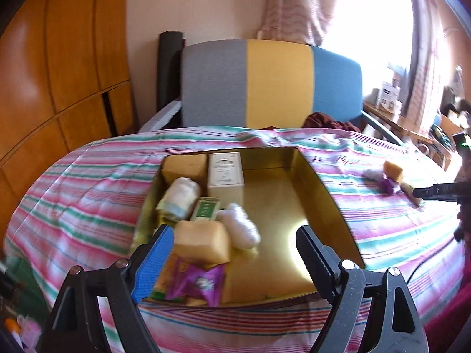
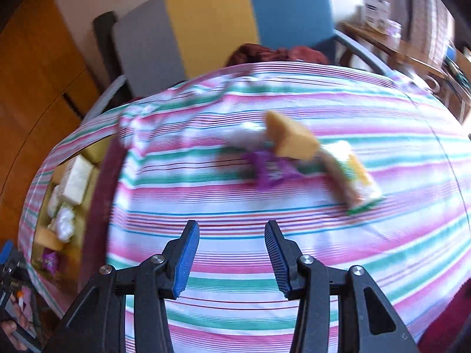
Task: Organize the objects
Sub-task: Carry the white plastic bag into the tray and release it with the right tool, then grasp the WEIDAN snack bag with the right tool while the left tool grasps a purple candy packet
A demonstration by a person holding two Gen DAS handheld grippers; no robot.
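Box [image 1: 225, 175] label print, blurred, unreadable

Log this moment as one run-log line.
left gripper: open, empty, over gold tin | right gripper: open, empty, over striped cloth | loose: sponge, purple wrapper

In the right wrist view, motion blur smears the loose pile on the striped cloth: a yellow sponge block [image 2: 293, 136], a purple crinkled wrapper [image 2: 269, 170] and a white-green packet [image 2: 357, 176] whose print is unreadable. The gold-lined tin box [image 2: 88, 153] is cut off at the left edge there.
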